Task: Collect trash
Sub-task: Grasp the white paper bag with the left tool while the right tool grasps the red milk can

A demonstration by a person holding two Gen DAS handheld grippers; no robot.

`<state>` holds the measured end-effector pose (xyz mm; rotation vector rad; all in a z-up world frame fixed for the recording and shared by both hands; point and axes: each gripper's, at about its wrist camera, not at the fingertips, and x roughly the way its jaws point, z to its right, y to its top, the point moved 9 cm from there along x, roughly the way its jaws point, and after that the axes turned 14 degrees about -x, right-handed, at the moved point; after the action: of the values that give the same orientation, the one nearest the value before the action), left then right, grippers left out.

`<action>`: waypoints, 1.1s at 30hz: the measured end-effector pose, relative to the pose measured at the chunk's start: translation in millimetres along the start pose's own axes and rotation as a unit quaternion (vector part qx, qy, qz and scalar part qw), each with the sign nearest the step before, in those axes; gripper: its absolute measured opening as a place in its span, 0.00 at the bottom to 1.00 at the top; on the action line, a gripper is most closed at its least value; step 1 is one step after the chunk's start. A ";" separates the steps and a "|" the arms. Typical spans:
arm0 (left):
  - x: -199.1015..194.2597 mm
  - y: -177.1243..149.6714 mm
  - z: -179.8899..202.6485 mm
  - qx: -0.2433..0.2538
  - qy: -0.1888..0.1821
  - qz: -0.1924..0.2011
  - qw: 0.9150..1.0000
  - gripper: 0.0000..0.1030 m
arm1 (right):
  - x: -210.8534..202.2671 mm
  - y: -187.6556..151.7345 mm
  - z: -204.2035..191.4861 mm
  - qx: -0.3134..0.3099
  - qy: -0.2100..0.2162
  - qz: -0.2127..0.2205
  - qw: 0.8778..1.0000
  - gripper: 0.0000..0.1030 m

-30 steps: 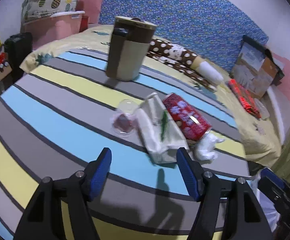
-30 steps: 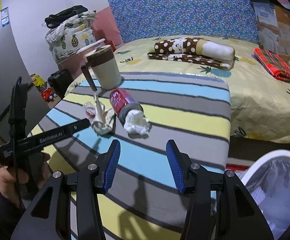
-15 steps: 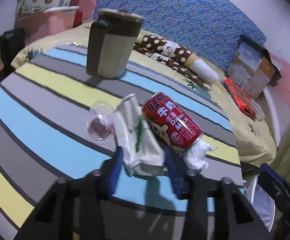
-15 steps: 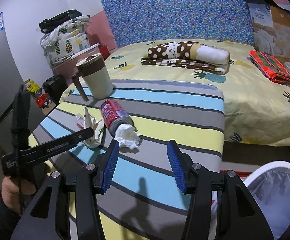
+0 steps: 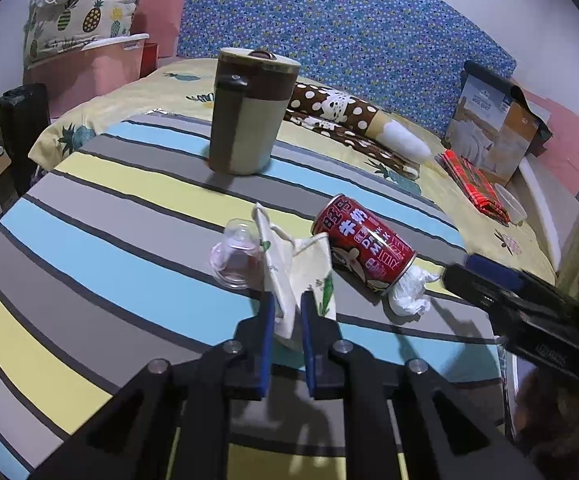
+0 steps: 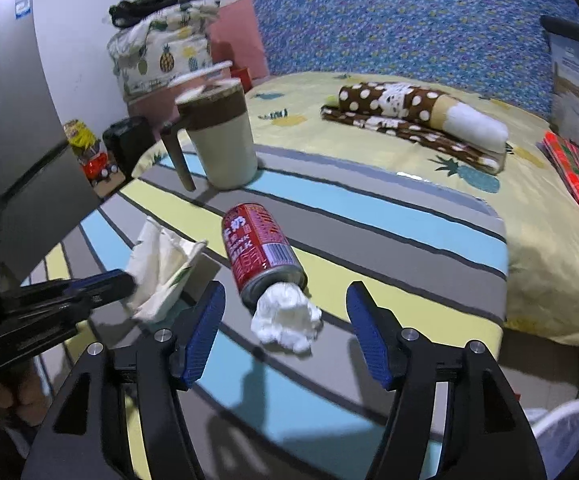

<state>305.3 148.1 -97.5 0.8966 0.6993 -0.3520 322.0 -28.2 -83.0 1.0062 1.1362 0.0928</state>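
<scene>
Jaws of the left gripper (image 5: 285,320), wide a second ago, now pinch the crumpled wrapper (image 5: 297,268) on the striped table (image 5: 89,248); lifting can follow. Right gripper (image 6: 285,328) has just been opening, empty, around the tissue (image 6: 287,320) at the red can (image 6: 259,250).

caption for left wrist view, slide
Left hand-held gripper shut on crumpled wrapper beside tipped red can on striped table.

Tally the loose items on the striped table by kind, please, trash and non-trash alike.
Drink can, red, lying on its side: 1
Crumpled white tissue: 1
Cream paper wrapper, pinched in the left gripper: 1
Clear plastic cup, tipped over: 1
Brown-and-cream lidded mug, upright: 1
Total: 5
</scene>
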 end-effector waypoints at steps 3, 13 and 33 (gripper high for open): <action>-3.5 1.5 -6.6 0.006 -0.005 0.000 1.000 0.08 | 10.3 2.0 -3.7 -0.013 0.007 -0.008 1.000 0.63; -3.7 3.6 -10.9 -0.008 -0.049 -0.009 0.999 0.55 | 41.2 4.2 -11.2 -0.043 0.027 -0.039 0.998 0.63; 14.6 -10.4 1.0 0.022 -0.005 -0.011 1.000 0.17 | 2.0 -5.3 -8.1 0.030 0.025 -0.017 0.999 0.57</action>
<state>310.5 141.2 -113.2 0.9292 0.6958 -0.3933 314.4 -25.2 -88.6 1.0425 1.2081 0.0564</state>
